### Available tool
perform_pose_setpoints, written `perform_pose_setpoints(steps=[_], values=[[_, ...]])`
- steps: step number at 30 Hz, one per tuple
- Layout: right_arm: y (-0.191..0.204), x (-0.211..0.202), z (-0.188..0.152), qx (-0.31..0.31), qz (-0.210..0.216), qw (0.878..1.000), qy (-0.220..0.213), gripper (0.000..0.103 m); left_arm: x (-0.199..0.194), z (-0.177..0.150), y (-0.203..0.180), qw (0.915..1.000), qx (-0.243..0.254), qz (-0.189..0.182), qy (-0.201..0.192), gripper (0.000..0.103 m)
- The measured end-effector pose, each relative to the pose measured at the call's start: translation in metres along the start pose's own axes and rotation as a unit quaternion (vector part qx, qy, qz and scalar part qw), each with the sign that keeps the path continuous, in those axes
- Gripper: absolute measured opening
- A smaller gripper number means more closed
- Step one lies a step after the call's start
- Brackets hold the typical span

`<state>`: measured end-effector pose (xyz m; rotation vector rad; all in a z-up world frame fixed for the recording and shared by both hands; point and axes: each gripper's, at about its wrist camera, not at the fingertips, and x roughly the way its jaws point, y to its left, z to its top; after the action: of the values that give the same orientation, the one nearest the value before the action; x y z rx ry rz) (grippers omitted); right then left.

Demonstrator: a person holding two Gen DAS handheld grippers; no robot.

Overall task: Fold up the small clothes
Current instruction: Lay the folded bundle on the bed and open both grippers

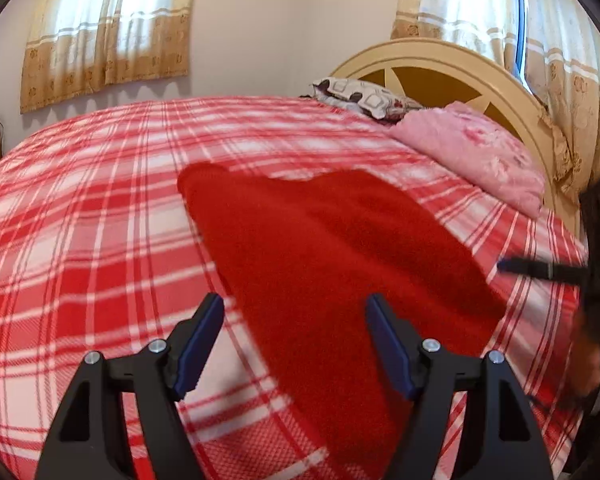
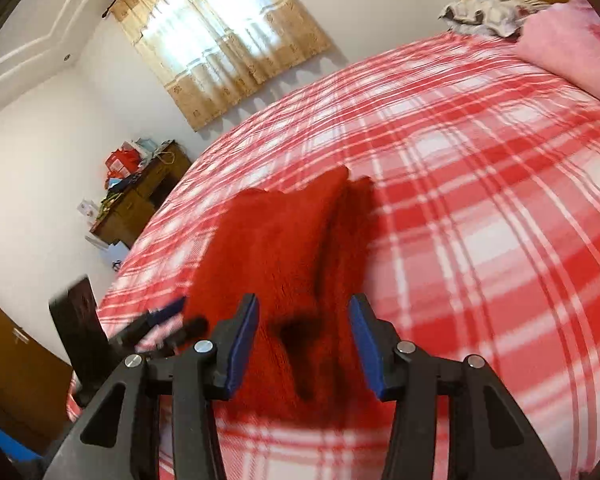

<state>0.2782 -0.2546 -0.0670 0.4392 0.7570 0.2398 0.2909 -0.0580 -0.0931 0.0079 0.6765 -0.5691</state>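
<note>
Red garment: red fuzzy cloth (image 1: pixel 340 256), knit-like pile, lies flat on the bed, folded over with a raised crease down the middle in the right wrist view (image 2: pixel 284 248).
Left gripper: left gripper (image 1: pixel 295 308) open wide, black frame, blue pads, nothing pinched; garment edge lies below, between the fingers, pads clear of it.
Right gripper: right gripper (image 2: pixel 303 308) open, narrower gap; red cloth sits under and between the blue pads, not clamped. In the left view it shows only as a blurred black bar at the right edge (image 1: pixel 540 269).
Bedspread: red, pink and white plaid blanket (image 1: pixel 84 240), woven texture, covers the whole bed.
Pillows: pink floral pillow (image 1: pixel 476 152) by the headboard; grey patterned pillow (image 1: pixel 364 96) behind it.
Headboard: cream arched wood (image 1: pixel 440 56) with brown panels.
Curtains: beige patterned curtains (image 1: pixel 108 32), light behind.
Side table: brown wooden table (image 2: pixel 140 200), cluttered, against the wall.
</note>
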Motion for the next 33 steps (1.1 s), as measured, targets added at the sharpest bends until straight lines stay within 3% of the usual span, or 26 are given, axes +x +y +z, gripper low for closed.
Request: perform_pose_setpoints(steps=[3, 5, 6, 7, 8, 9, 11, 13, 17, 19, 20, 22, 24, 27, 30, 33], values=[[0.003, 0.034, 0.03, 0.0, -0.02, 0.999, 0.026, 0.048, 0.003, 0.006, -0.002, 0.9999, -0.01, -0.009, -0.002, 0.08], [-0.005, 0.06, 0.041, 0.017, -0.018, 0.998, 0.052, 0.048, 0.006, 0.005, -0.002, 0.9998, -0.015, -0.012, -0.002, 0.091], [-0.008, 0.071, 0.043, 0.024, -0.017, 0.997, 0.067, 0.048, 0.009, 0.005, -0.002, 0.9998, -0.017, -0.01, 0.003, 0.091], [-0.014, 0.086, 0.045, 0.038, -0.011, 0.995, 0.088, 0.046, 0.01, 0.002, -0.003, 0.9998, -0.017, -0.012, 0.006, 0.091], [-0.016, 0.094, 0.044, 0.046, -0.004, 0.994, 0.096, 0.037, 0.011, 0.002, -0.002, 0.9997, -0.019, -0.016, 0.007, 0.092], [-0.016, 0.099, 0.043, 0.043, -0.004, 0.994, 0.1, 0.026, 0.01, 0.001, -0.001, 0.9996, -0.022, -0.018, 0.006, 0.093], [-0.008, 0.091, 0.044, 0.02, -0.028, 0.996, 0.079, 0.022, 0.007, 0.0, 0.002, 0.9994, -0.03, -0.018, 0.001, 0.101], [-0.004, 0.082, 0.051, 0.009, -0.041, 0.997, 0.06, 0.021, 0.008, -0.002, 0.005, 0.999, -0.04, -0.021, 0.006, 0.102], [-0.016, 0.092, 0.058, 0.005, -0.073, 0.996, 0.061, 0.021, 0.017, -0.004, 0.001, 0.9986, -0.037, -0.022, 0.029, 0.103], [-0.033, 0.101, 0.052, 0.033, -0.046, 0.995, 0.076, 0.022, 0.024, -0.005, -0.001, 0.9982, -0.03, -0.018, 0.048, 0.103], [-0.035, 0.095, 0.051, 0.033, -0.045, 0.996, 0.063, 0.024, 0.027, -0.005, -0.003, 0.9978, -0.027, -0.015, 0.058, 0.103], [-0.036, 0.086, 0.048, 0.033, -0.057, 0.997, 0.05, 0.038, 0.027, -0.007, -0.003, 0.9977, -0.028, -0.015, 0.06, 0.103], [-0.026, 0.068, 0.046, 0.02, -0.066, 0.997, 0.028, 0.038, 0.025, -0.008, -0.002, 0.9976, -0.033, -0.019, 0.058, 0.103], [0.01, 0.036, 0.044, -0.057, -0.092, 0.994, -0.026, 0.04, 0.018, -0.009, 0.002, 0.9979, -0.041, -0.024, 0.045, 0.103], [0.035, 0.016, 0.036, -0.101, -0.042, 0.993, -0.043, 0.044, 0.001, -0.008, 0.014, 0.9972, -0.067, -0.033, 0.004, 0.103], [0.043, 0.023, 0.02, -0.117, 0.013, 0.993, 0.008, 0.045, -0.008, -0.004, 0.028, 0.9918, -0.119, -0.04, -0.028, 0.103]])
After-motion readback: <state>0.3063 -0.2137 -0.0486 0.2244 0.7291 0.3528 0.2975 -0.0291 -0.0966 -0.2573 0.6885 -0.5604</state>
